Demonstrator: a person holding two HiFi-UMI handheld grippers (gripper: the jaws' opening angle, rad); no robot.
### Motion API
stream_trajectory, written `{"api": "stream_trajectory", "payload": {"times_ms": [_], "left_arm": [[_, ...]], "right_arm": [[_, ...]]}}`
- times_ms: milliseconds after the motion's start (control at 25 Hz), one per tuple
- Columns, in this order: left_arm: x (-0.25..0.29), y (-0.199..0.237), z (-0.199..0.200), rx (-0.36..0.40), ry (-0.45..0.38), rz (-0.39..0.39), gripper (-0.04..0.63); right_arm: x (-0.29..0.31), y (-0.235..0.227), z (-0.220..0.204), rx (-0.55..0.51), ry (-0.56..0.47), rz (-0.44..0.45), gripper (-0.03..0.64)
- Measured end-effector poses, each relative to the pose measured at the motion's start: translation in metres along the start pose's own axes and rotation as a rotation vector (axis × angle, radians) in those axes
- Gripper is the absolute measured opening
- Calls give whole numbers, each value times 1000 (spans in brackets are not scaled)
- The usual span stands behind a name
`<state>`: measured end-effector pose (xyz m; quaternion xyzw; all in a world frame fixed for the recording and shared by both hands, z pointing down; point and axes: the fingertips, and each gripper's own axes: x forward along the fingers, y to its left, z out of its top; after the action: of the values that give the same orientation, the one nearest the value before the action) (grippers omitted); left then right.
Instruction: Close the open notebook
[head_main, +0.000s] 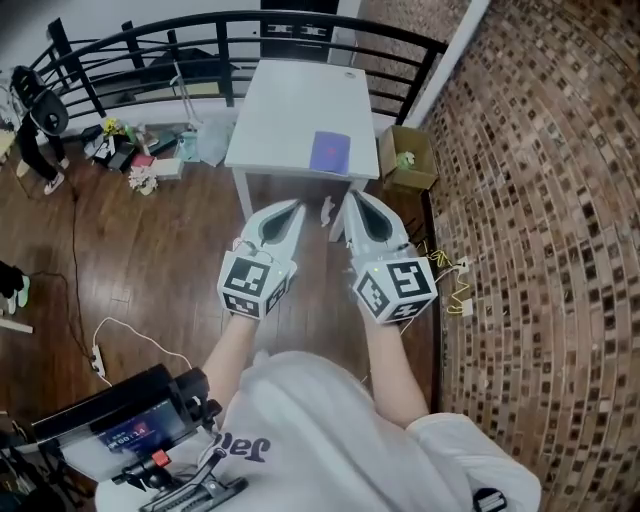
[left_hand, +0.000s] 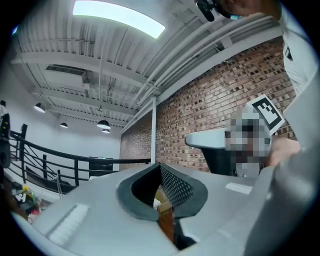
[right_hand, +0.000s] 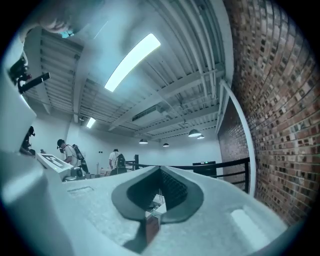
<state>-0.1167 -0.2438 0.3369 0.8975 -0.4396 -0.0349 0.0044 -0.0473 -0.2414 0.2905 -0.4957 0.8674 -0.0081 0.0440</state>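
Note:
A purple notebook (head_main: 330, 152) lies flat on the near right part of a white table (head_main: 285, 105); only a purple face shows, and no pages can be made out. Both grippers are held side by side in front of the person, well short of the table and above the wooden floor, pointing level toward it. My left gripper (head_main: 297, 205) has its jaws together with nothing between them. My right gripper (head_main: 352, 195) also looks closed and empty. In the left gripper view the left gripper (left_hand: 160, 166) faces a brick wall; the right gripper (right_hand: 160, 170) faces the railing.
A black railing (head_main: 230, 28) runs behind the table. A cardboard box (head_main: 405, 160) stands at the table's right, against the brick wall (head_main: 540, 200). Clutter (head_main: 140, 160) lies on the floor at the left. Camera gear (head_main: 130, 420) and a white cable (head_main: 110, 335) sit near left.

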Motion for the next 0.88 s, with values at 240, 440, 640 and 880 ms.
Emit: {"api": "stream_trajectory", "payload": {"times_ms": [240, 440, 640, 880], "left_arm": [[-17, 30, 15, 30, -63, 178, 15], [-8, 24, 12, 23, -52, 159, 15], [8, 1, -10, -6, 17, 69, 15], [21, -20, -32, -53, 67, 25, 15]], "right_arm": [[0, 9, -9, -20, 20, 1, -9], [-13, -15, -4, -7, 3, -52, -9], [-27, -41, -10, 22, -3, -120, -9], [-36, -58, -14, 21, 3, -143, -9]]}}
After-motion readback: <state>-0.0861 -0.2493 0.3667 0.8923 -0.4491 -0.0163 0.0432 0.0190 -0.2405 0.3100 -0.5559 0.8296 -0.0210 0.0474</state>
